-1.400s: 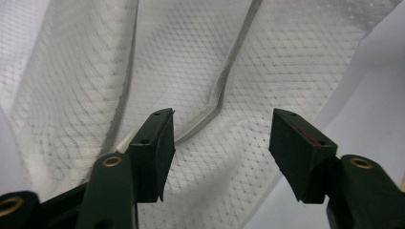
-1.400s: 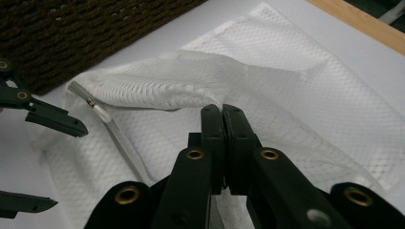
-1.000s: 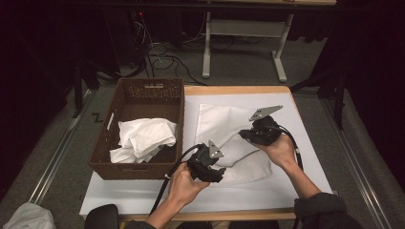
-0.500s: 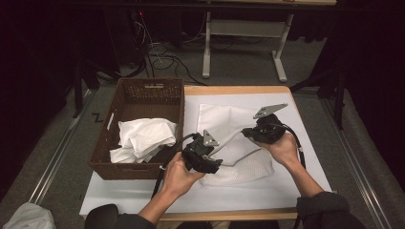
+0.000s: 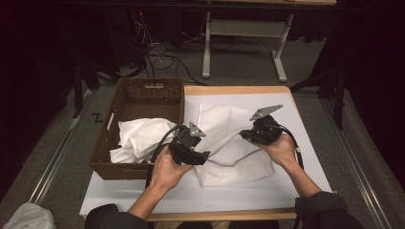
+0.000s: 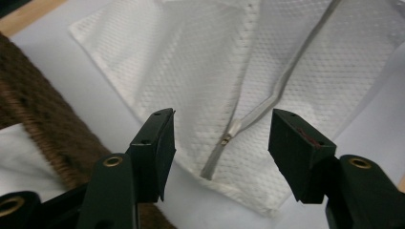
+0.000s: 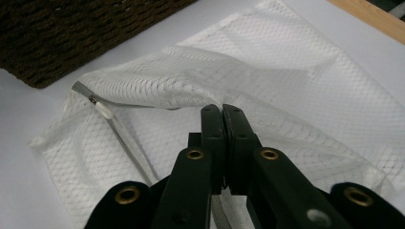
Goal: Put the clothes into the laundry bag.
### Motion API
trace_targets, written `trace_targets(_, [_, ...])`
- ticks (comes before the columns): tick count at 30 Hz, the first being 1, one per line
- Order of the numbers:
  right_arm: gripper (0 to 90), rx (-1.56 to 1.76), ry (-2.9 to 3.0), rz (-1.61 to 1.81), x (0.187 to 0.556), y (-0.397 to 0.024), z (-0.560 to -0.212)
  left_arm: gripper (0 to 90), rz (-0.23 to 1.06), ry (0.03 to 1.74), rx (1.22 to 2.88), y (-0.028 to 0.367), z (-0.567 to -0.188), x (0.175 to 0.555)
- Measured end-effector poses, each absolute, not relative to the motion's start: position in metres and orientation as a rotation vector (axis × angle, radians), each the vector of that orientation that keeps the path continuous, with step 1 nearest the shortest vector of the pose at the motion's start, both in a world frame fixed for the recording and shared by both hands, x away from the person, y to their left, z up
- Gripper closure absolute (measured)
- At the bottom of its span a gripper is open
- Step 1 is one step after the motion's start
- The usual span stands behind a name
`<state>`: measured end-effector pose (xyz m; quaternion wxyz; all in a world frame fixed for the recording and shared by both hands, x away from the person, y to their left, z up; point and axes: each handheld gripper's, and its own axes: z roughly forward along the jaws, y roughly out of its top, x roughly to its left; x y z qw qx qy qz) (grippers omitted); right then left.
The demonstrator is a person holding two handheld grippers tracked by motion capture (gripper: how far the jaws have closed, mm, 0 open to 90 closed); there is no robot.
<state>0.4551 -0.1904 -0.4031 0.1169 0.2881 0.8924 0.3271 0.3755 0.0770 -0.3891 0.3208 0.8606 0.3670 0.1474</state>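
While right tool (image 7: 223, 112) stays pinched on white mesh laundry bag (image 5: 229, 143), lifting fold of mesh, bag lies on tabletop (image 5: 305, 176) just beside wicker basket (image 5: 143, 98). Left tool (image 6: 219, 133) over bag's zipper (image 6: 267, 95), jaws apart, just closing slightly, nothing gripped. White cloth (image 5: 141, 138) inside basket.

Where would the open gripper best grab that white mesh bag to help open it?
Probably the mesh beside the zipper, near its pull, coming from above. The bag lies flat there, the left gripper hangs open above it, and the right gripper pinches the other flap.
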Motion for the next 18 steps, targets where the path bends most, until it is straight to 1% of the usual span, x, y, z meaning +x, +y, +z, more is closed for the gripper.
trace_targets(4, [89.6,0.855,2.609,0.961,0.454,-0.193,-0.407,42.0,0.433,0.978,2.25,0.084,-0.379,0.376])
trace_targets(8, [89.6,0.867,2.608,0.967,0.454,-0.194,-0.409,41.7,0.443,1.0,2.245,0.093,-0.375,0.378])
trace_targets(11, [89.7,0.865,2.599,0.971,0.453,-0.193,-0.409,42.6,0.475,1.008,2.216,0.1,-0.372,0.379])
trace_targets(16, [89.6,0.864,2.592,0.973,0.453,-0.193,-0.409,42.2,0.462,1.051,2.187,0.113,-0.365,0.384])
trace_targets(18, [89.7,0.865,2.593,0.974,0.452,-0.193,-0.408,42.0,0.492,1.067,2.189,0.117,-0.361,0.386])
